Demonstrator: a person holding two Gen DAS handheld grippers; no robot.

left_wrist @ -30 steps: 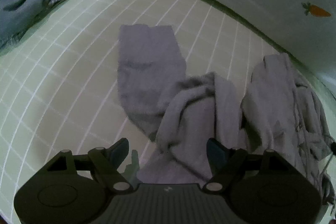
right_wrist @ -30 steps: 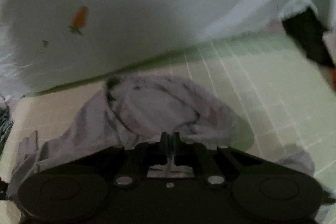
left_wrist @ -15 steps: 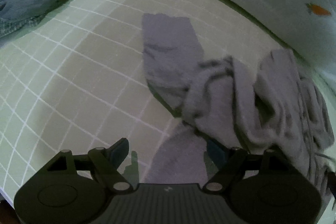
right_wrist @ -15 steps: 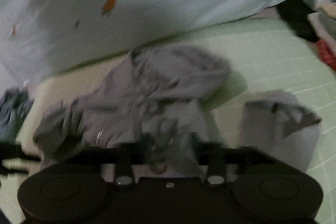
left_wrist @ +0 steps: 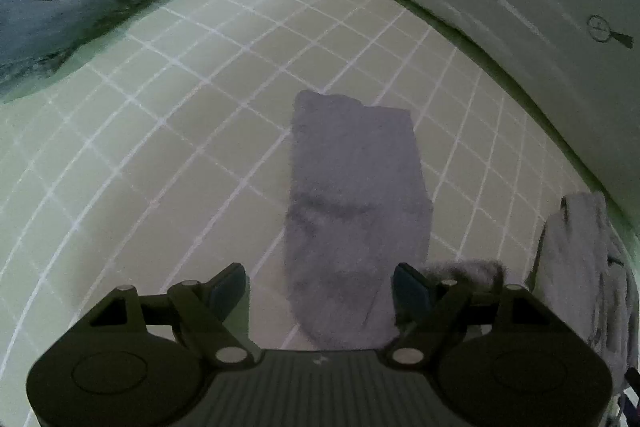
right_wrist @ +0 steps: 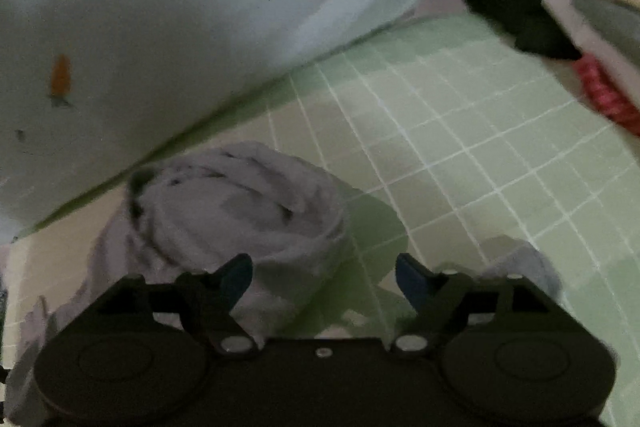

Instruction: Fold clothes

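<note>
On the green gridded mat [left_wrist: 192, 131], a grey garment's leg [left_wrist: 352, 203] lies flat, running from between the left claw [left_wrist: 320, 285] fingers toward the far edge, probably spread for folding. The left claw stands wide, gripping nothing. The right claw [right_wrist: 324, 279] is opening over bare mat, empty; the bunched grey garment body [right_wrist: 236, 199] sits beside its left finger, by the pale sheet [right_wrist: 200, 7]. No readable writing; only a carrot print [right_wrist: 61, 75].
</note>
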